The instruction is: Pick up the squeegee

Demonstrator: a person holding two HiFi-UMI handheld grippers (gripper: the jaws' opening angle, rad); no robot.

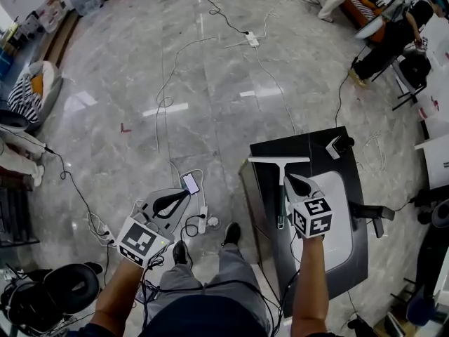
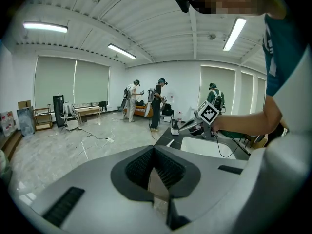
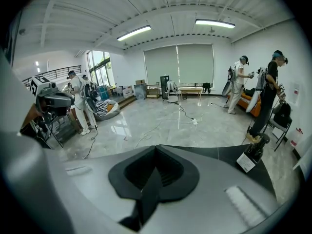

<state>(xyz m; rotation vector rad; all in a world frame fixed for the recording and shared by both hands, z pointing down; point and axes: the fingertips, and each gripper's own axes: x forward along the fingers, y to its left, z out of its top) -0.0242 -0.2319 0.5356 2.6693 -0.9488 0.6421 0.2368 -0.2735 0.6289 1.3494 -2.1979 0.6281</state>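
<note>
The squeegee [image 1: 280, 164] lies on the black table [image 1: 316, 140], white blade across the far end and dark green handle [image 1: 281, 206] running toward me. My right gripper [image 1: 290, 178] hovers just right of the handle, jaws shut and empty, not touching it. In the right gripper view the closed jaws [image 3: 156, 148] point over the table edge and the squeegee is hidden below the gripper body. My left gripper [image 1: 186, 194] hangs over the floor left of the table, jaws together [image 2: 155, 148] with nothing between them. The left gripper view shows the right gripper [image 2: 189, 126] above the table.
A white panel [image 1: 340, 223] is set into the table top. A small dark bottle with a white label [image 1: 339, 146] stands at its far corner. Cables, a power strip [image 1: 251, 38] and a phone [image 1: 190, 183] lie on the marble floor. Other people [image 1: 389, 41] work at the back right.
</note>
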